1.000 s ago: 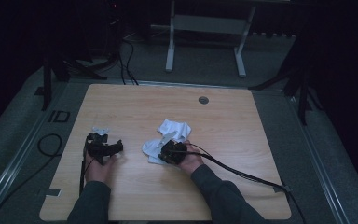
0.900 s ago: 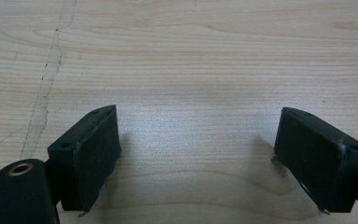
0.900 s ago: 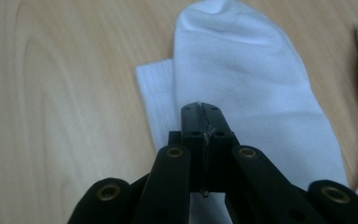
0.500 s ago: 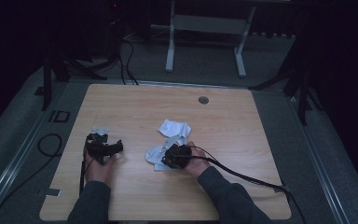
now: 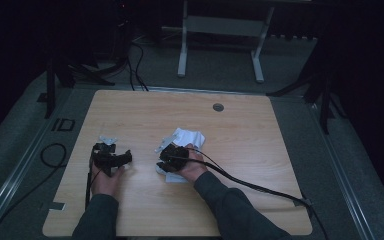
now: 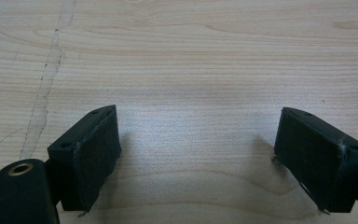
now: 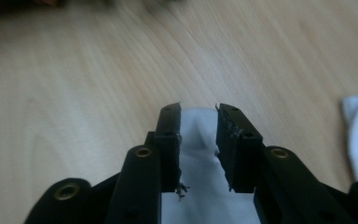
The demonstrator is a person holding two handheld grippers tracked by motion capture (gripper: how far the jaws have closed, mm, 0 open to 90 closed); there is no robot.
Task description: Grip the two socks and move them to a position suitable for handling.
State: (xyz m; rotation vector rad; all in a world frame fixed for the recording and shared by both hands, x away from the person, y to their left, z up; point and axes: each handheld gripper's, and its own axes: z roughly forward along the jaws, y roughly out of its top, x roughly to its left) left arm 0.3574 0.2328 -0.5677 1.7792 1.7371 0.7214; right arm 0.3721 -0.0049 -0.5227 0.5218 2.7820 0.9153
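Dark carpet and black stands surround the light wooden table, which carries few things. Near its middle lies the crumpled white cloth, partly under the right gripper; in the right gripper view a fold of the same cloth sits between the two black jaws. These jaws have just been opening, and now they stand a little apart, with the fabric loose in the gap rather than pinched. To the left, well apart from the cloth, the left gripper rests low over bare wood with its jaws spread wide and nothing between them. Its black cable runs back along the sleeve, and the right one's cable crosses the table to its right edge. A small round grey grommet sits near the far edge, and a white metal frame stands on the floor behind. No writing can be read anywhere.
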